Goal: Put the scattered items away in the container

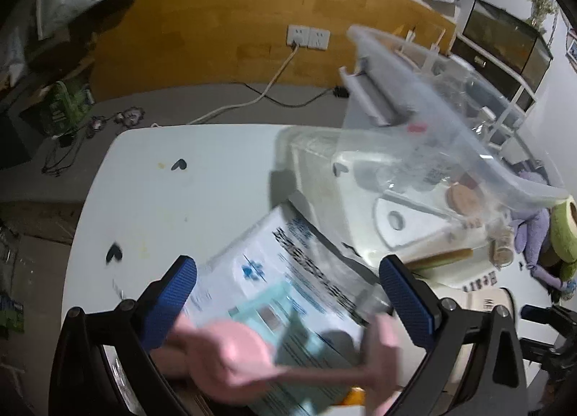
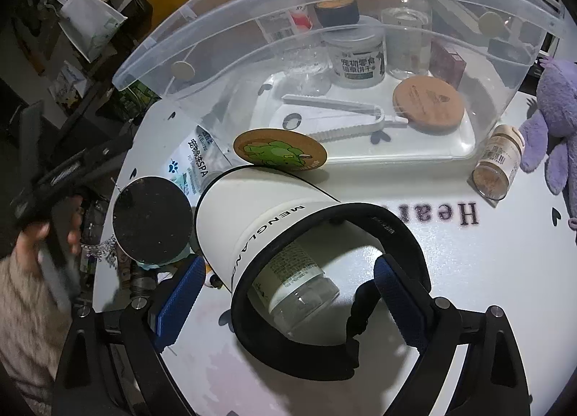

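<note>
- Sitting on the tabletop (image 2: 468, 271), the clear plastic container (image 2: 324, 55) already holds a labelled jar, a cork lid, white plastic tweezers and a red box; a bottle shows through its far wall, whether inside I cannot tell.
- Outside it lie a white cylinder with a black sleeve (image 2: 288, 235), a round coaster (image 2: 279, 153) leaning on it, a small spice jar (image 2: 499, 163), a purple plush toy (image 2: 555, 120) and a printed pouch (image 1: 288, 271).
- The right tongs (image 2: 288, 290) stand spread on either side of the white cylinder, pinching nothing; judged, closing on its middle would keep it from rolling.
- The left tongs (image 1: 288, 293) stand spread over the blurred pouch and a pink item (image 1: 230, 354).
- Lift anything high enough to clear the container's rim, and mind the coaster, which may slide once the cylinder moves.
</note>
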Demonstrator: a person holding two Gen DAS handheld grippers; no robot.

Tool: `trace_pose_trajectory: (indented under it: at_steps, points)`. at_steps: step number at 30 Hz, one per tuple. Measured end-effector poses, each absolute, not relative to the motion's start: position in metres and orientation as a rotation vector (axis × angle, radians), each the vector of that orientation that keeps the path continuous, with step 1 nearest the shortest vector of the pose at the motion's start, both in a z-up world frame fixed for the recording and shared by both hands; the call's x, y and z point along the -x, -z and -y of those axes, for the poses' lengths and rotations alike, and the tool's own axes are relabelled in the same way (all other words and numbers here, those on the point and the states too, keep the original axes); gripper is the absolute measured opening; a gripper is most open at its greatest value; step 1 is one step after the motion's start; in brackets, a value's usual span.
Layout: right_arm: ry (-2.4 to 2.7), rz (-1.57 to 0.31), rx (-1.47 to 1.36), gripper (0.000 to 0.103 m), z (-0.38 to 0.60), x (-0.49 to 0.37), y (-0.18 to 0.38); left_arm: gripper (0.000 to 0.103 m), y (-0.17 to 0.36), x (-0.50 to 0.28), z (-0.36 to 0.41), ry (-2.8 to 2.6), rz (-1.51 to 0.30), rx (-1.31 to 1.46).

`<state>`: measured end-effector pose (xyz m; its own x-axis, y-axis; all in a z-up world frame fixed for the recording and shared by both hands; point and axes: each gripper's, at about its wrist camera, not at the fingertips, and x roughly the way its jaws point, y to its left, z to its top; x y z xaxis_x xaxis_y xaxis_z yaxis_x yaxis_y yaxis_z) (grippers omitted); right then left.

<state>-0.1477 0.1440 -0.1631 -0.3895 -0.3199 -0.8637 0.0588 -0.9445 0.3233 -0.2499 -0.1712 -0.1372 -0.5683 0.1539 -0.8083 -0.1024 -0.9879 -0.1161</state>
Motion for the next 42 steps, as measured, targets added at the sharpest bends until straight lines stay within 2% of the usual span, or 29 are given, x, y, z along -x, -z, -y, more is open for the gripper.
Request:
trace_pose_trajectory:
  at_steps: [2,4,12,18,21,27,29,32,42]
  points:
    - [2.418,0.358,-1.593,0.095,-0.145,0.150,0.164,0.097,0.149,0.271,0.180,-2.602,0.058,1.422]
    - [2.423,0.363,-1.601,0.095,-0.147,0.152,0.164,0.085,0.162,0.290,0.185,-2.533,0.036,1.472]
    - [2.434,0.401,-1.652,0.095,-0.155,0.162,0.173,0.084,0.211,0.339,0.183,-2.317,-0.062,1.636]
    - [2.433,0.416,-1.680,0.095,-0.157,0.165,0.179,0.084,0.245,0.348,0.169,-2.168,-0.219,1.740]
    - [2.433,0.419,-1.685,0.095,-0.157,0.165,0.179,0.081,0.249,0.342,0.163,-2.140,-0.242,1.726]
    - [2.412,0.451,-1.697,0.095,-0.157,0.165,0.181,0.055,0.245,0.328,0.162,-2.165,-0.202,1.706]
    - [2.409,0.449,-1.692,0.095,-0.156,0.165,0.181,0.034,0.243,0.323,0.166,-2.197,-0.168,1.704]
    - [2.408,0.449,-1.682,0.095,-0.155,0.163,0.179,0.019,0.237,0.315,0.174,-2.244,-0.072,1.685]
    - [2.419,0.471,-1.646,0.095,-0.159,0.159,0.171,0.010,0.196,0.277,0.161,-2.275,-0.053,1.565]
